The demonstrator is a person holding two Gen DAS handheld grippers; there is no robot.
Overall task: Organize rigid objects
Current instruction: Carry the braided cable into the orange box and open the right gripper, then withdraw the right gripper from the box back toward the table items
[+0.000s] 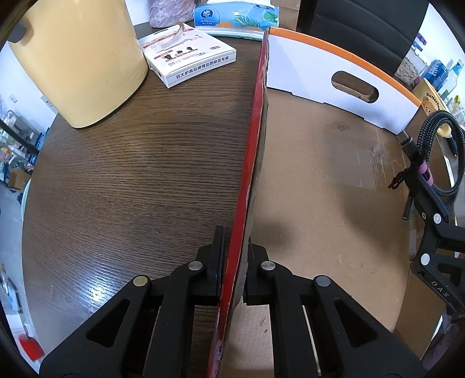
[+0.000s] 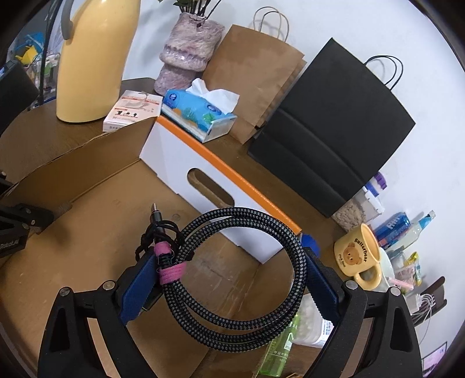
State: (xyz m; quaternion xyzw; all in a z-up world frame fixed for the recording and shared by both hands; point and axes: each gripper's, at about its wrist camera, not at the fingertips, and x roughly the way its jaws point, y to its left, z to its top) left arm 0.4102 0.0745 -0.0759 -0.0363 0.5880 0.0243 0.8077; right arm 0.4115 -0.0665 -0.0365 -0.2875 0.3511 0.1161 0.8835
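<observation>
A cardboard box with a red outer wall and a white, orange-edged end panel stands open on the dark wood table. My left gripper is shut on the box's red side wall, one finger outside and one inside. My right gripper is shut on a coiled black braided cable bound with a pink tie, holding it above the box's floor. The cable and right gripper also show in the left wrist view at the box's right side.
A cream yellow jug, a small white product box and a blue tissue pack stand left of and behind the cardboard box. Paper bags, a yellow bear mug and a green bottle lie to the right.
</observation>
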